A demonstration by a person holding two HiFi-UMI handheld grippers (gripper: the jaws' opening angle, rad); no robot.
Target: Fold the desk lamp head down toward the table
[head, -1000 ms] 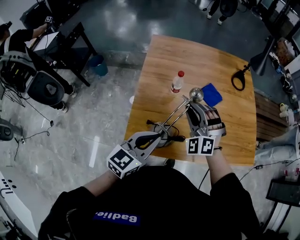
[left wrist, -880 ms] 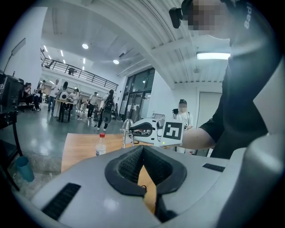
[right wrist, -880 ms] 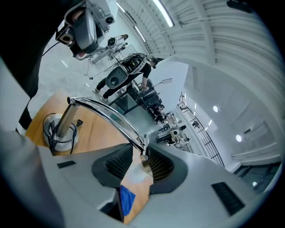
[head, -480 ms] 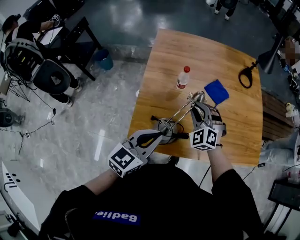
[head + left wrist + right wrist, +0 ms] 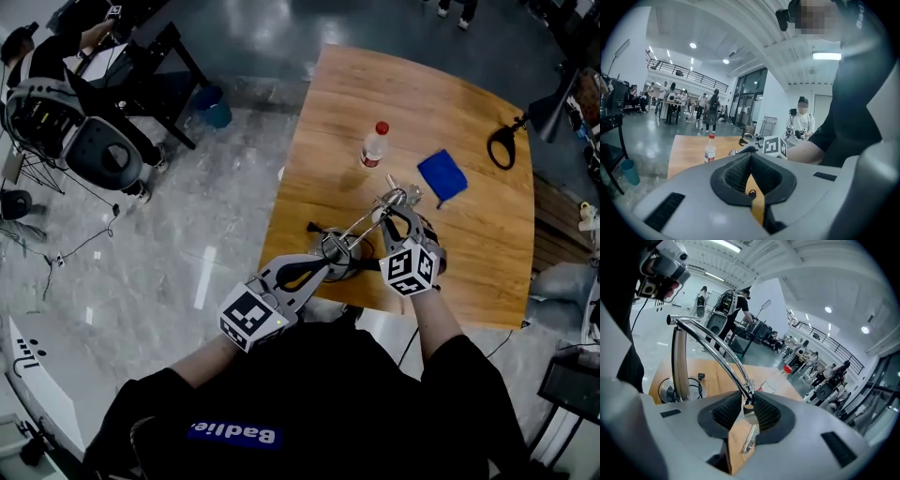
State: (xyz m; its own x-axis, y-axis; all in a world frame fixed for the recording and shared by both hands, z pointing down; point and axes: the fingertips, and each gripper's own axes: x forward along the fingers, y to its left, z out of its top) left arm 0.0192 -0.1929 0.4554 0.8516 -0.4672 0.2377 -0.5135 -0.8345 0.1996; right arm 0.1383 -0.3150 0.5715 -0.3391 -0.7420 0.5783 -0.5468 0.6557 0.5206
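The chrome desk lamp stands near the table's front edge on a round base (image 5: 336,251) (image 5: 670,390). Its thin double arm (image 5: 362,228) (image 5: 712,350) slopes up to the right to the small lamp head (image 5: 411,194). My right gripper (image 5: 398,208) (image 5: 747,408) holds the short metal neck at the arm's top end between its pads; its jaws have just been closing on it. My left gripper (image 5: 321,266) (image 5: 751,180) reaches in at the base from the lower left. Its jaws stand slightly apart, with bare wood showing through the gap.
On the wooden table (image 5: 469,253) stand a red-capped bottle (image 5: 376,143) (image 5: 709,151), a blue cloth (image 5: 442,175) and a black looped tool (image 5: 503,145) at the far right. The lamp's black cord (image 5: 314,228) lies by the base. People and equipment fill the floor to the left.
My right gripper has come down with the lamp's top end, and the arm now lies flatter. Its marker cube has rolled. My left gripper has stayed by the base.
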